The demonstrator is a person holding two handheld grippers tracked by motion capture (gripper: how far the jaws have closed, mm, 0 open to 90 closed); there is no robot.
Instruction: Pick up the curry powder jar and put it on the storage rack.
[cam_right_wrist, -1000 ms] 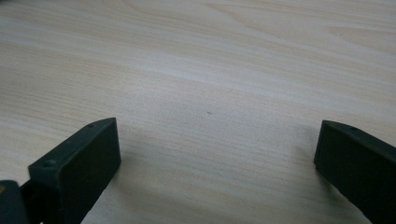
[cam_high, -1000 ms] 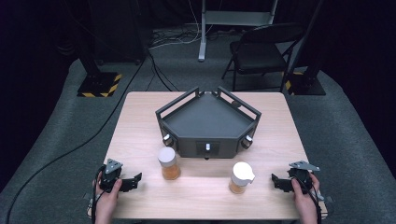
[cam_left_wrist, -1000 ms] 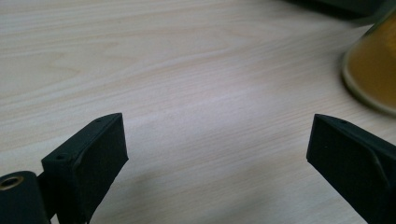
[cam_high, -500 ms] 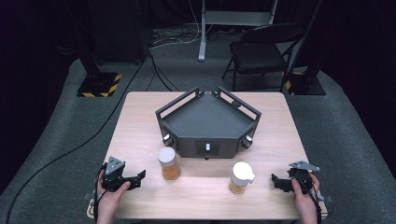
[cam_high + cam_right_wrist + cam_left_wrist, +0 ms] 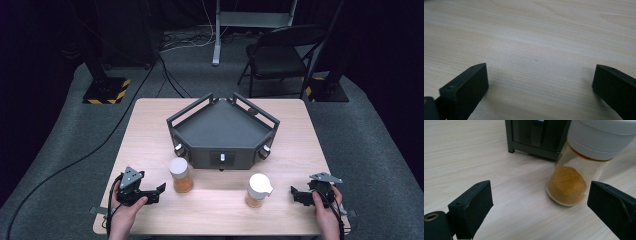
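Note:
Two clear jars of orange powder with white lids stand on the wooden table (image 5: 150,125). The left jar (image 5: 180,175) (image 5: 571,177) is upright, just right of my left gripper (image 5: 161,192) (image 5: 541,202), whose jaws stand open a little short of it, nothing between them. The right jar (image 5: 258,190) has its lid sitting askew. My right gripper (image 5: 294,193) (image 5: 539,85) is open over bare wood, to the right of that jar and apart from it. A hand holds each gripper near the table's front edge.
A dark five-sided tray-like stand (image 5: 222,127) (image 5: 536,135) with rails and knobs fills the table's middle, behind both jars. Beyond the table are a folding chair (image 5: 280,55), a stand base with hazard stripes (image 5: 105,90) and cables on grey carpet.
My left gripper has moved right, closer to the left jar, and risen slightly. The right gripper and both jars have not moved.

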